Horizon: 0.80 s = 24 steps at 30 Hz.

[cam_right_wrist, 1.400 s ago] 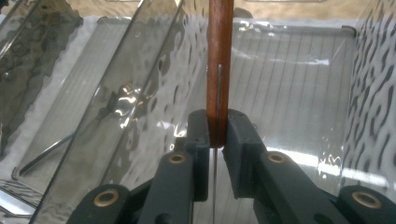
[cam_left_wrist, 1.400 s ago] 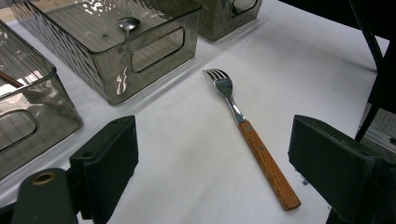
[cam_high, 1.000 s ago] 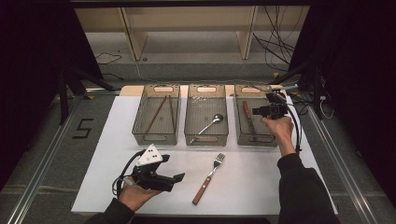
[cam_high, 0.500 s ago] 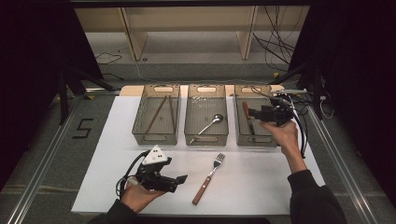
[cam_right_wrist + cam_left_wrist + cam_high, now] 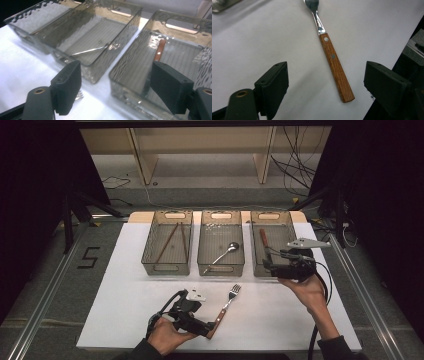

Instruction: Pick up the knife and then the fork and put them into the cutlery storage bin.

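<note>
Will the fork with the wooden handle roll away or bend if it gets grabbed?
Probably neither. The fork lies flat on the white table, and its handle looks flat-sided, so rolling seems unlikely. Metal and riveted wood should stay stiff. The shiny neck may be slippery, so the wood is likely the better grip.

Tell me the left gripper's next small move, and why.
Probably ease the left gripper forward and down until its jaws straddle the fork's wooden handle, then close. The jaws stand open, and the handle lies on the white table between and just ahead of them, untouched.

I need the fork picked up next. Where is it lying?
The fork lies on the white table, in front of the middle bin, its wooden handle between the left gripper's open jaws.
</note>
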Motion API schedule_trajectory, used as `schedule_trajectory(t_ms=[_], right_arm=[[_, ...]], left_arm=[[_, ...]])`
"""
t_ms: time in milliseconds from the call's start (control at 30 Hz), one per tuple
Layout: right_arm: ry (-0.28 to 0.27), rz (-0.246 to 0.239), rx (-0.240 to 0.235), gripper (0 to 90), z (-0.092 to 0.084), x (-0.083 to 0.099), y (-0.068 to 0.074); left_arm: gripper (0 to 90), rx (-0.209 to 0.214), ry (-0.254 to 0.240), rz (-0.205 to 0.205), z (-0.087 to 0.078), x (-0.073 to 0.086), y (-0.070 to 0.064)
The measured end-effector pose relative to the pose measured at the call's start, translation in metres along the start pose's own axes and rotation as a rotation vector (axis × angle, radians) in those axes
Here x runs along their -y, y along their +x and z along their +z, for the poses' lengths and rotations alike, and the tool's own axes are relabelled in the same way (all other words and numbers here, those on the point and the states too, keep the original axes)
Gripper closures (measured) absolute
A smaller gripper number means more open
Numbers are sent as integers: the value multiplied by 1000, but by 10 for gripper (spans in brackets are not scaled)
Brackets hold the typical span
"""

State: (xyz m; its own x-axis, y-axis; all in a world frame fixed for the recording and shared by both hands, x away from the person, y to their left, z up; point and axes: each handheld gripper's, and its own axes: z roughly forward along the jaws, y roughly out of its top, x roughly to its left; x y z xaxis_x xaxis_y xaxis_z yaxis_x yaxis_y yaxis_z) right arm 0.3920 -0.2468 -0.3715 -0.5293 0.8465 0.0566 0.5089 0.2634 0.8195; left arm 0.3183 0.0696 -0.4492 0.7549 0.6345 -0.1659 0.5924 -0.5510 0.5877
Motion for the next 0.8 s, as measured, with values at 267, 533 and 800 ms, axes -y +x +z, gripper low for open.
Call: schedule_trajectory(t_ms=[267,533,800], right_arm=[[-9,-2,-8,234,-8,19,11],[1,-15,0,234,-12,30,14],[13,-22,-4,234,-11,36,17]], left_arm=[[328,-15,77,68,20,-7,-18],[478,-50,129,105,33,-10,-22],[566,-76,151,119,38,-11,-23]])
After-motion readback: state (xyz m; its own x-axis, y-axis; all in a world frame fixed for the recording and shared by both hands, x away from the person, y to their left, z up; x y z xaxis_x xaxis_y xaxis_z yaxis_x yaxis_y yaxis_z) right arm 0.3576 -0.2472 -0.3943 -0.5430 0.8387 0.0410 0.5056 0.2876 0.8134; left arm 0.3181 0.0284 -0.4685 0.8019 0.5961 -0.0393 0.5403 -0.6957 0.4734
